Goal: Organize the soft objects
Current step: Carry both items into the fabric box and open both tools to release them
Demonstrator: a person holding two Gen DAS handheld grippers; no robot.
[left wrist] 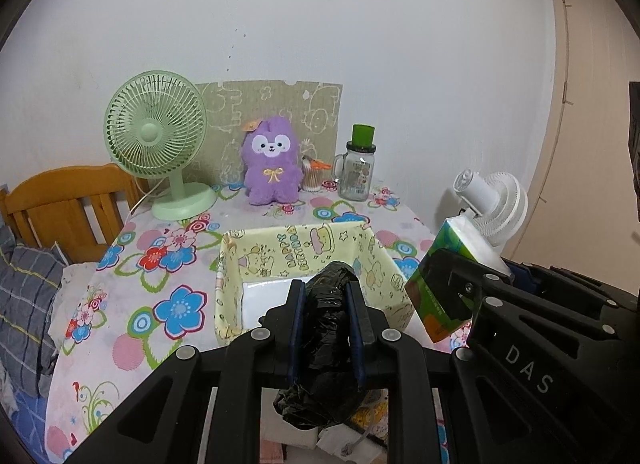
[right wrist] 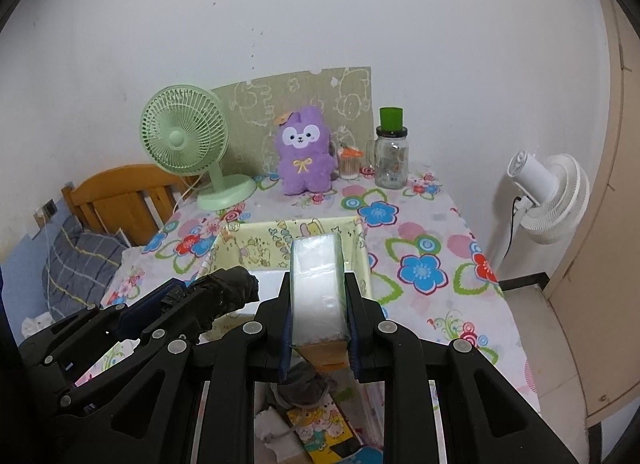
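Observation:
My left gripper (left wrist: pixel 325 288) is shut on a crumpled black plastic bag roll (left wrist: pixel 326 328), held above the near edge of a yellow cartoon-print box (left wrist: pixel 304 240). The same black plastic bag roll (right wrist: pixel 224 296) shows at the left of the right wrist view. My right gripper (right wrist: pixel 316 280) is shut on a tissue pack (right wrist: pixel 316 284) with a clear top and green sides, also above the yellow cartoon-print box (right wrist: pixel 260 244). The tissue pack (left wrist: pixel 444 276) appears at the right in the left wrist view. A purple plush toy (left wrist: pixel 272 162) sits at the table's back.
On the flowered tablecloth (left wrist: pixel 168 264) stand a green desk fan (left wrist: pixel 160 144), a glass jar with a green lid (left wrist: pixel 358 166) and a cotton-swab pot (left wrist: pixel 312 176). A white fan (right wrist: pixel 548 196) stands right of the table, a wooden bed frame (left wrist: pixel 68 204) left. Small items lie below the grippers.

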